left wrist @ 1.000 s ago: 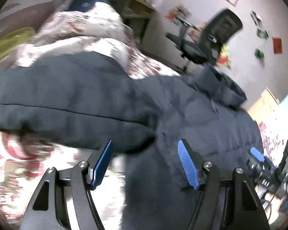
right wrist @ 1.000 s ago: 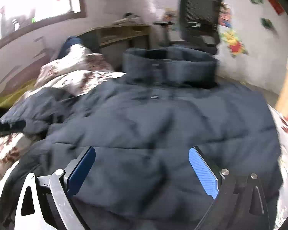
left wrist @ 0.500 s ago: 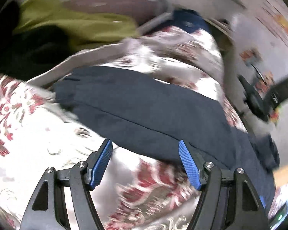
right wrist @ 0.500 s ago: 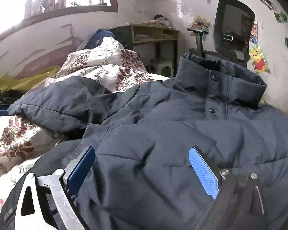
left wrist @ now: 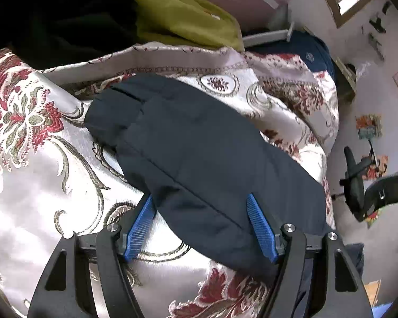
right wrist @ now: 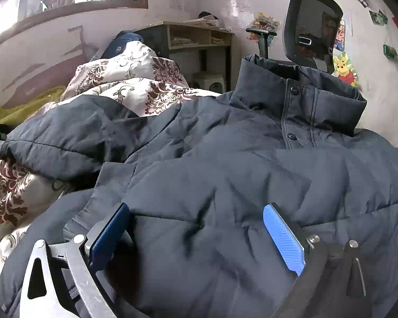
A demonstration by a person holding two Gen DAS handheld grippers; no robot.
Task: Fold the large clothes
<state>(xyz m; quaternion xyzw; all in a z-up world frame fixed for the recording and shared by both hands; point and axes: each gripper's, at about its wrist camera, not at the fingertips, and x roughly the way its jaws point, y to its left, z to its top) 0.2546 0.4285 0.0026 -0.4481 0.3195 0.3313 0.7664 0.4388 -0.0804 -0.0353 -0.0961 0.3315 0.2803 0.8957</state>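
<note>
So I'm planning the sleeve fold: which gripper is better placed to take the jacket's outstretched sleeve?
Left. The left gripper is open and straddles the sleeve on the bedspread. The right gripper rests open on the jacket body, away from that sleeve.

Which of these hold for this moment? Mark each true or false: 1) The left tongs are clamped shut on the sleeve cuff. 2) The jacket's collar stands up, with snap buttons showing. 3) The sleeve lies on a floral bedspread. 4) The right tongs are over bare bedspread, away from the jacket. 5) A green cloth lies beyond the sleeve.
1) False. The left tongs are open, straddling the sleeve partway along; the cuff lies far ahead of them.
2) True. The collar is upright, snaps visible.
3) True. The bedspread has a red floral pattern.
4) False. The right tongs are open over the jacket body.
5) True. The green cloth lies further off.
</note>
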